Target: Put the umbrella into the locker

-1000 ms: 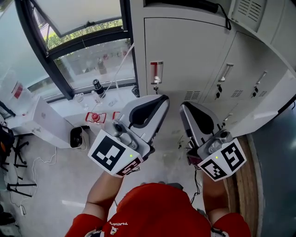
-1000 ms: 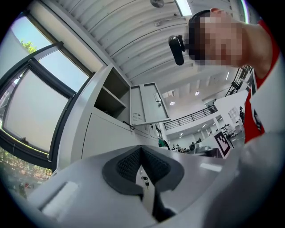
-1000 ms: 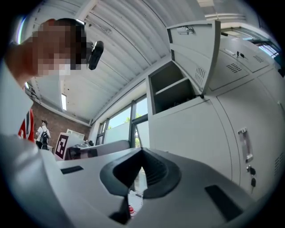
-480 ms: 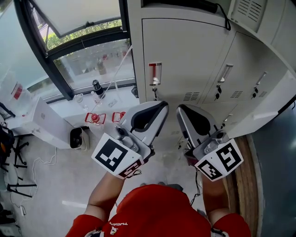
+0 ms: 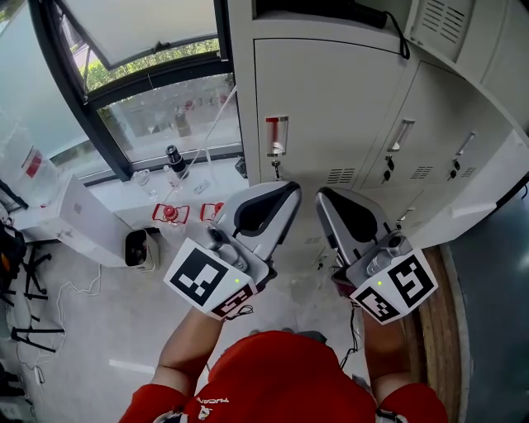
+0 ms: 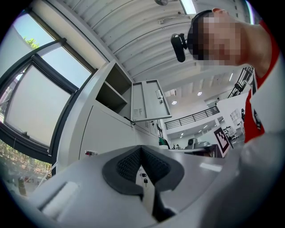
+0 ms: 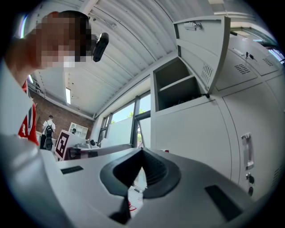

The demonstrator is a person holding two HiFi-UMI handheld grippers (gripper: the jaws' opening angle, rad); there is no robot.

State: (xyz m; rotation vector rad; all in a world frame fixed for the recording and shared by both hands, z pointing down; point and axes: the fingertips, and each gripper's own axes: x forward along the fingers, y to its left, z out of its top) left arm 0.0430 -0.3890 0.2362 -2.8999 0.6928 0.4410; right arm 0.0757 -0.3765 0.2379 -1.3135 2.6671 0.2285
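Hardly anything has moved since the earlier frame: both grippers are held at almost the same place in front of the lockers, and only their tips have drawn slightly closer together.

Nearest the camera, the left gripper and the right gripper are raised side by side, tips apart from each other and pointing at the lockers. In the left gripper view the pads are seen pressed together at the tip with nothing between them. The same is seen in the right gripper view. Both tongs are therefore closed and empty.

Just beyond the tips stands a closed locker door with its handle near the left edge. It is touched by neither gripper. Above it, an open compartment is shown with its raised door swung up.

The umbrella is not found in any view. A dark shape runs along the top edge of the head view, at the open compartment, but it may be only shadow.

Progress is judged as follows: a compartment is open, yet no umbrella is gripped. The remaining steps are taken to be locating the umbrella, grasping it and placing it inside
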